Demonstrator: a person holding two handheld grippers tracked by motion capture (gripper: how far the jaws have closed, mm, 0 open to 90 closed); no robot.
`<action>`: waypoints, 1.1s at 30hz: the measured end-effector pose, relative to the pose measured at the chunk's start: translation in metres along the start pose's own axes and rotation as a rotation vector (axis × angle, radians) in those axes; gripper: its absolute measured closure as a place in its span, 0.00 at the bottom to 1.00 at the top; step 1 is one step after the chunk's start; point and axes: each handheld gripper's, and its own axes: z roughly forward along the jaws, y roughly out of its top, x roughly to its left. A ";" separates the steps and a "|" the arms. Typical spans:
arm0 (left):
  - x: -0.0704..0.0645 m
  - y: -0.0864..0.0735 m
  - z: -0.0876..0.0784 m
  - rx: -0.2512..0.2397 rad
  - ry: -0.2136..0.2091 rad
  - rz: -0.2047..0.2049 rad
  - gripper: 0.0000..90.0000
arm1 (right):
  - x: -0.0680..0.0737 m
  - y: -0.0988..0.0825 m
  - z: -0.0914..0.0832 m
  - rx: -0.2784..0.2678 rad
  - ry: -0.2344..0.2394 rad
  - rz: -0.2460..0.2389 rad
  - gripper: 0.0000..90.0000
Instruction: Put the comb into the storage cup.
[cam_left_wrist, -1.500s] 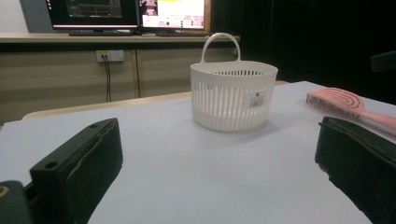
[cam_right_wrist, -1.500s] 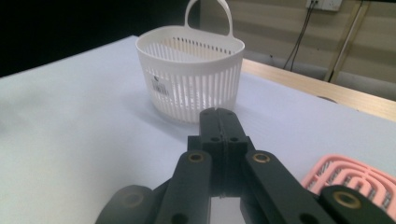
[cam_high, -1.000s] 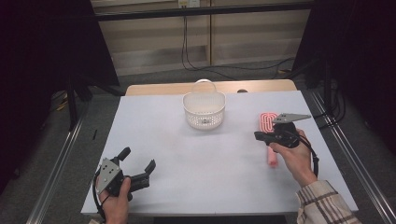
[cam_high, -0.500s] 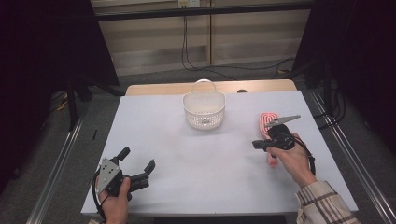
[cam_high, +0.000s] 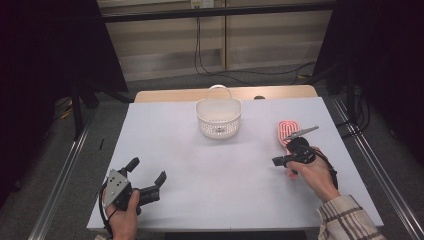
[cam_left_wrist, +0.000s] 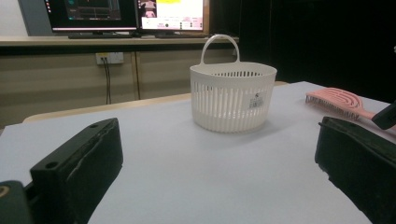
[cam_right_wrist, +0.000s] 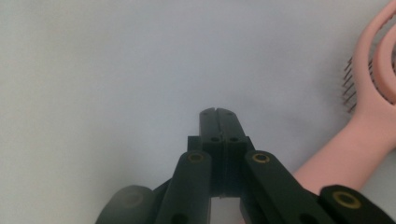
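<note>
1. The right hand (cam_high: 311, 172) lies low over the right side of the desk (cam_high: 225, 170), forearm coming in from the near corner, its right claw (cam_high: 276, 161) pointing across the desk toward the middle.
2. Its jaws are pressed together with nothing between them.
3. The pink hairbrush (cam_high: 286, 135) lies flat just beside that claw, handle toward the person, partly under the hand.
4. The left hand (cam_high: 122, 215) rests at the near left edge, its left claw (cam_high: 146, 171) spread wide, empty, aimed at the white basket (cam_high: 218, 117) standing upright far off.
</note>
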 end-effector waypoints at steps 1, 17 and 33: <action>0.000 0.000 0.000 -0.001 -0.001 0.000 0.01 | -0.001 -0.001 0.001 0.000 -0.007 -0.003 1.00; 0.000 0.000 0.000 -0.007 -0.006 0.006 0.01 | -0.008 -0.012 0.002 0.052 -0.018 0.027 1.00; 0.000 0.000 0.000 -0.002 -0.013 -0.005 0.01 | -0.012 -0.024 -0.005 0.057 -0.023 0.017 1.00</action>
